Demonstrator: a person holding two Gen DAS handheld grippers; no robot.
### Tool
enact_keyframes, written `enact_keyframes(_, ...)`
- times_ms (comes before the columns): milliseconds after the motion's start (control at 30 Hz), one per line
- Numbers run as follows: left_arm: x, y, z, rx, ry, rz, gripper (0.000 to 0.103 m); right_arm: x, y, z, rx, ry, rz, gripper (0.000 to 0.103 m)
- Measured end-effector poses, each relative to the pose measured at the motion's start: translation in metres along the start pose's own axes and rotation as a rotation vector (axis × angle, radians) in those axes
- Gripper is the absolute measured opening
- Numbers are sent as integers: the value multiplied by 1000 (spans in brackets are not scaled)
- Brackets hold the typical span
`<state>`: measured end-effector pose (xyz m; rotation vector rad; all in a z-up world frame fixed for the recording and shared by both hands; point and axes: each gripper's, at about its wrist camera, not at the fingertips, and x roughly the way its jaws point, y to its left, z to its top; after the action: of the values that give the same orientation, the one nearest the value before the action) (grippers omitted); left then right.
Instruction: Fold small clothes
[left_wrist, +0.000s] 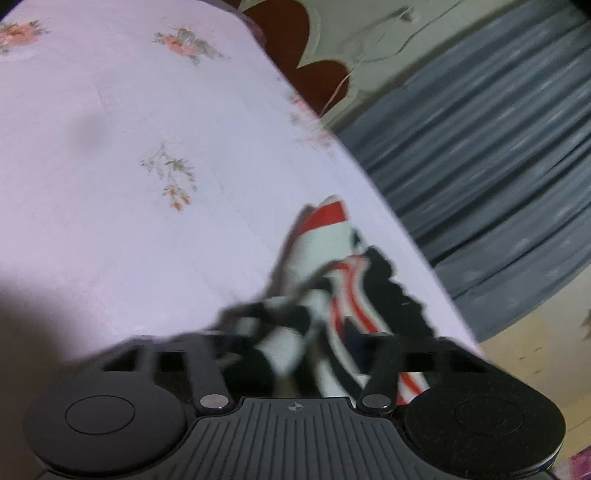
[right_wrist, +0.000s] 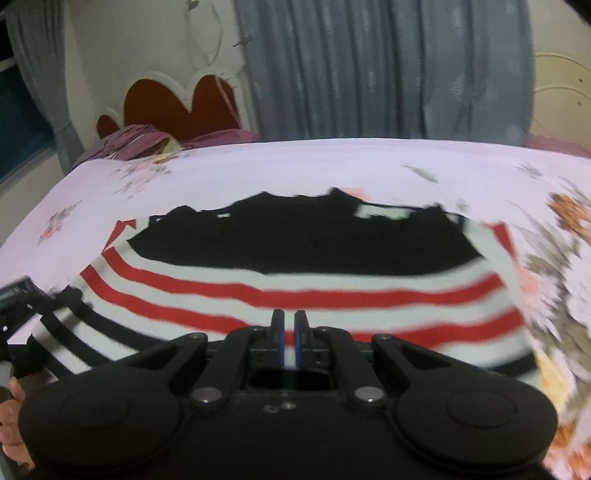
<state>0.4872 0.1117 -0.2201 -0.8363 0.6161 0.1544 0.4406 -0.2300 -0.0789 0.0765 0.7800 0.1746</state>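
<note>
Striped clothes (right_wrist: 295, 291) in red, white and black lie spread on the pink flowered sheet (right_wrist: 332, 166) of our bed, a black part on top at the far side. Our right gripper (right_wrist: 289, 325) hangs just above the red stripes, its fingers clenched together with nothing between them. Our left gripper (left_wrist: 295, 332) has bunched striped cloth between its fingers, but blur hides whether they press it. Grey curtains (right_wrist: 369, 74) hang behind.
</note>
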Motion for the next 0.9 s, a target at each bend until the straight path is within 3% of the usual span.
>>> enact_keyframes(67, 3, 7, 6, -30, 21, -32, 26, 9, 9, 4, -31, 6, 0, 5)
enact_keyframes(167, -13, 8, 11, -52, -10, -118, 25, 13, 16, 4, -58, 15, 5, 5)
enact_keyframes(267, 0, 20, 5, -67, 37, -64, 25, 32, 15, -6, -90, 100, -39, 1)
enact_keyframes(533, -5, 14, 8, -77, 27, -79, 25, 29, 9, -11, -81, 89, -33, 1)
enact_keyframes(633, -13, -2, 12, -35, 6, -103, 25, 29, 7, -11, -74, 89, -20, 1)
enact_keyframes(733, -24, -24, 18, -31, 27, -188, 25, 32, 3, -8, -64, 92, 8, 1)
enact_keyframes(900, -33, -106, 6, 103, 44, -264, 25, 28, -20, 0, 28, 104, 105, 1)
